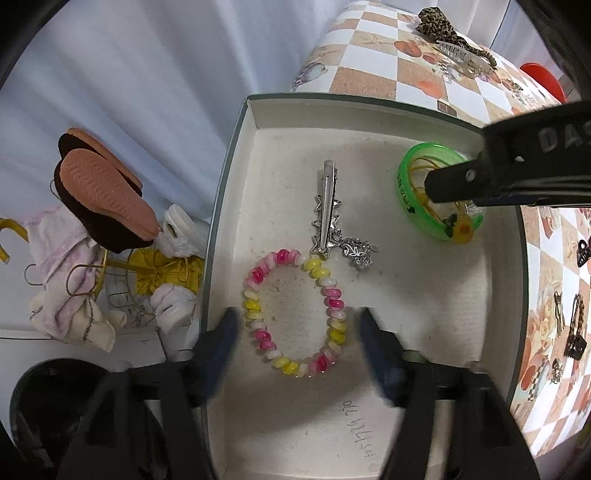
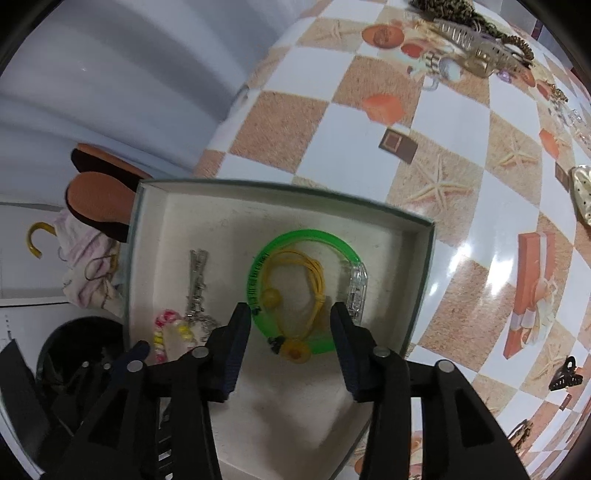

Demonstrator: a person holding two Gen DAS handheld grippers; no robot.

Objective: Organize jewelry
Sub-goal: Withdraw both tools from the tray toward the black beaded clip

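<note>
Right now both grippers are hanging over a shallow white box that is sitting at the edge of a table covered in a checkered seashell cloth. The left gripper is pointing down into the near end of the box, its jaws spread wide on either side of a pink, yellow and white beaded bracelet that is lying flat on the box floor; the fingers are not touching the beads as far as I can tell. Just beyond the bracelet a long silver hair clip is lying lengthwise, with a small silver pendant beside its near end.

The right gripper is reaching in from the right side, tilted down toward the far right corner of the box. Its jaws are also standing apart, holding nothing, and they are framing a green plastic bangle with a clear clasp. Inside that bangle a yellow cord with round yellow beads is lying coiled. In the left wrist view the right gripper's dark finger is crossing over the bangle's rim.

Farther out on the cloth, a leopard-print scrunchie and a pale claw clip are lying together, well apart from the box, and a dark small claw clip is sitting near the table's right side.
</note>
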